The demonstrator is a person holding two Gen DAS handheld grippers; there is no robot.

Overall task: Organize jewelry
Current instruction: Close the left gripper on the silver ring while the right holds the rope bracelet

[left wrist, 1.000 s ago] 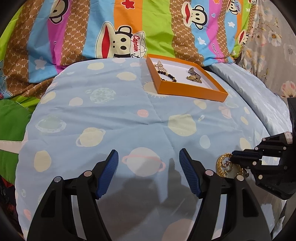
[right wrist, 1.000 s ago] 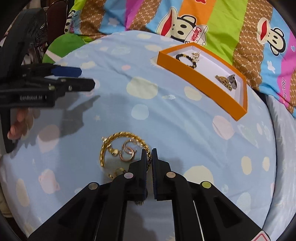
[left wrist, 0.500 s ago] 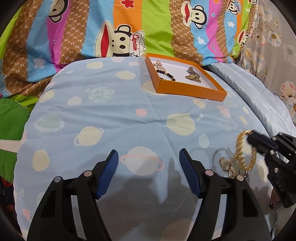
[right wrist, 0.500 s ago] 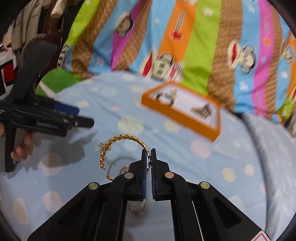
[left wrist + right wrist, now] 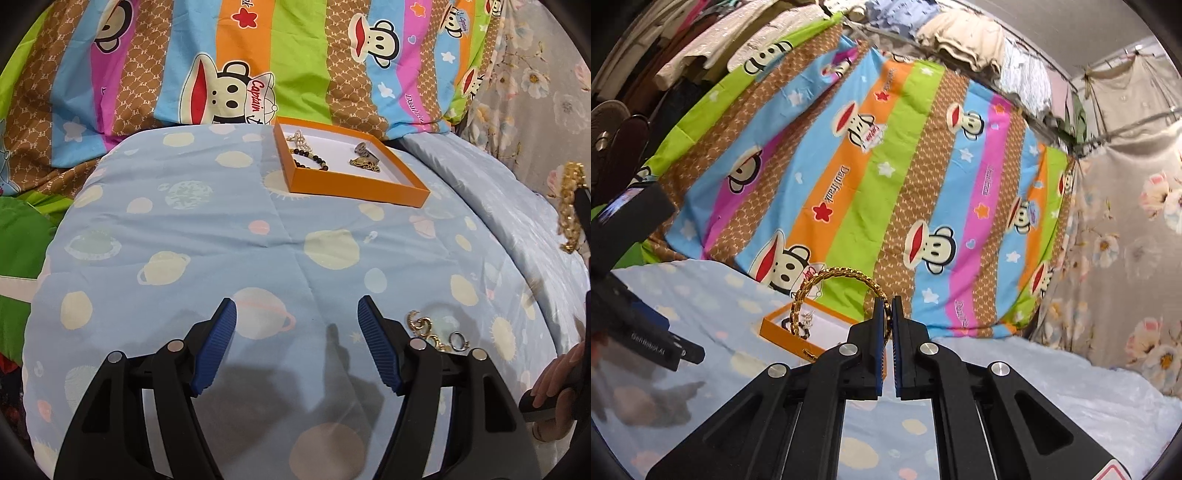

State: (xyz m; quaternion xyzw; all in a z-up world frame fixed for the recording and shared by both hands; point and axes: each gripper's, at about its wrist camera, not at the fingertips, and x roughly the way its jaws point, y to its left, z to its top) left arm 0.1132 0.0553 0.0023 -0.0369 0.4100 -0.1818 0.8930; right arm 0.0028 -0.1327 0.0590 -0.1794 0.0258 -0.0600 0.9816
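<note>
Now my right gripper (image 5: 886, 301) pinches gold bracelet (image 5: 827, 284), lifted clear above blanket (image 5: 221, 229). Left gripper (image 5: 297, 317) spread, empty, over blanket. Orange tray (image 5: 354, 190) farther back; earrings (image 5: 424, 326) beside left fingers.

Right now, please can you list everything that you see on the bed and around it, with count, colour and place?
tray: one, orange with white inside, far part of the quilt.
bead bracelet: one, dark, left part of the tray.
pearl piece: one, white, tray's far left corner.
metal pieces: a small pile, gold and grey, right part of the tray.
gold bangle: one, held up in the air.
small jewelry: a few pieces, gold and silver, on the quilt beside the left tongs.
quilt: one, light blue with planets.
striped sheet: one, many colours, behind the bed.
clothes: several, hanging above.
left tongs: open, empty.
right tongs: shut on the gold bangle.
</note>
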